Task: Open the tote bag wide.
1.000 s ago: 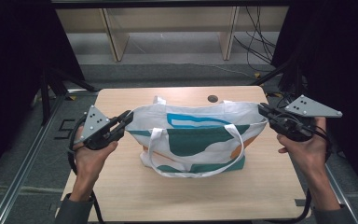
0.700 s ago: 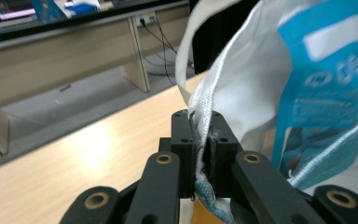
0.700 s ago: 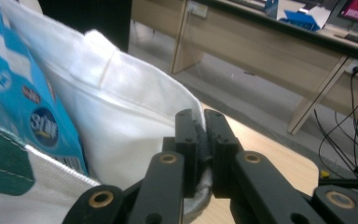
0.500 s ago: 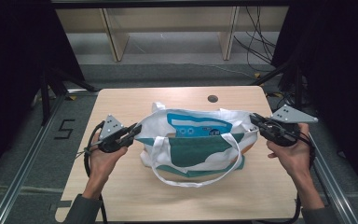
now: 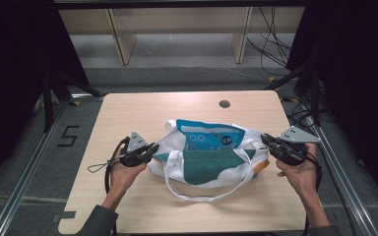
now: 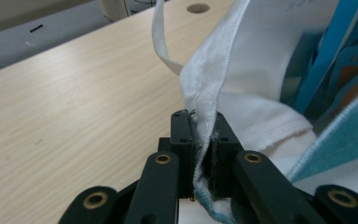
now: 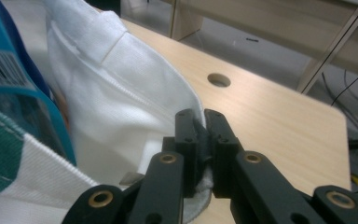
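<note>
Both claws, left claw [image 5: 150,150] & right claw [image 5: 267,141], came down twd near edge of surface [image 5: 128,113]; tote bag [image 5: 202,164] now lower, mouth spread wider, blue packet [image 5: 209,135] showing.

White-and-green tote bag [image 5: 204,160] (mouth open), mid-table

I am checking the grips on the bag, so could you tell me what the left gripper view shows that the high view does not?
The left gripper view alone shows the bag's white edge pinched between the shut jaws of the left gripper. The high view alone shows the right gripper at the bag's other end, the loop handle lying toward the person, and both hands. Both show the tote bag, the blue package inside it and the table.
</note>
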### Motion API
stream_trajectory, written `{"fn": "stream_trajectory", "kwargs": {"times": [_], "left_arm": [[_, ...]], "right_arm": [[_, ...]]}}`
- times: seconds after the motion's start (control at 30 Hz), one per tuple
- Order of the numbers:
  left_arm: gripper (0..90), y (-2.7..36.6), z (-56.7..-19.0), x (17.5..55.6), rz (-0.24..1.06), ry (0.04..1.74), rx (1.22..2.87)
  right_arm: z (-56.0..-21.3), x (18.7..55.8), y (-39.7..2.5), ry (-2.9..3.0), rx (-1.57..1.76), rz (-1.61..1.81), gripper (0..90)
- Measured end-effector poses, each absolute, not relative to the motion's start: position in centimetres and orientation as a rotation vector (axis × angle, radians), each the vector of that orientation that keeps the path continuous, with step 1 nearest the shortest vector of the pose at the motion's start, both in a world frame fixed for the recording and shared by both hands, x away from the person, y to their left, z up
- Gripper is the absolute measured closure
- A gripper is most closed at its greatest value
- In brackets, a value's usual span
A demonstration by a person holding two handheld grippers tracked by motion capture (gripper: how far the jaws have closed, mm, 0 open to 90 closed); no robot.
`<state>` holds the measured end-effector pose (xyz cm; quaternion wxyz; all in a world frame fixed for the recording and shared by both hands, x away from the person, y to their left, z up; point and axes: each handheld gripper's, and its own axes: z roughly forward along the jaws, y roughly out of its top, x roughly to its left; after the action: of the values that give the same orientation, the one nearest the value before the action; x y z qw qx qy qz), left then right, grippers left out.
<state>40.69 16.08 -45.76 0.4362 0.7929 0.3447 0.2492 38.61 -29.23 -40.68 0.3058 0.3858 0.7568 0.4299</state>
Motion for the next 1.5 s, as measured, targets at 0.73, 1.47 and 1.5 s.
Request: {"fn": "stream_trajectory", "kwargs": {"times": [0.73, 1.47, 1.5], "left_arm": [[81.9, 14.7, -50.3, 41.2, 0.513, 0.915, 2.109], [55.7, 15.7, -41.2, 36.6, 0.412, 0.874, 1.882], [56.6, 15.2, -41.2, 36.4, 0.389, 0.848, 1.893]], "right_arm": [[-48.5, 40.3, -28.2, 2.227, 1.076, 0.924, 84.8], [-38.7, 35.0, -27.4, 2.16, 1.021, 1.392, 59.7], [-38.7, 34.9, -26.9, 2.2, 1.02, 1.394, 58.1]]}}
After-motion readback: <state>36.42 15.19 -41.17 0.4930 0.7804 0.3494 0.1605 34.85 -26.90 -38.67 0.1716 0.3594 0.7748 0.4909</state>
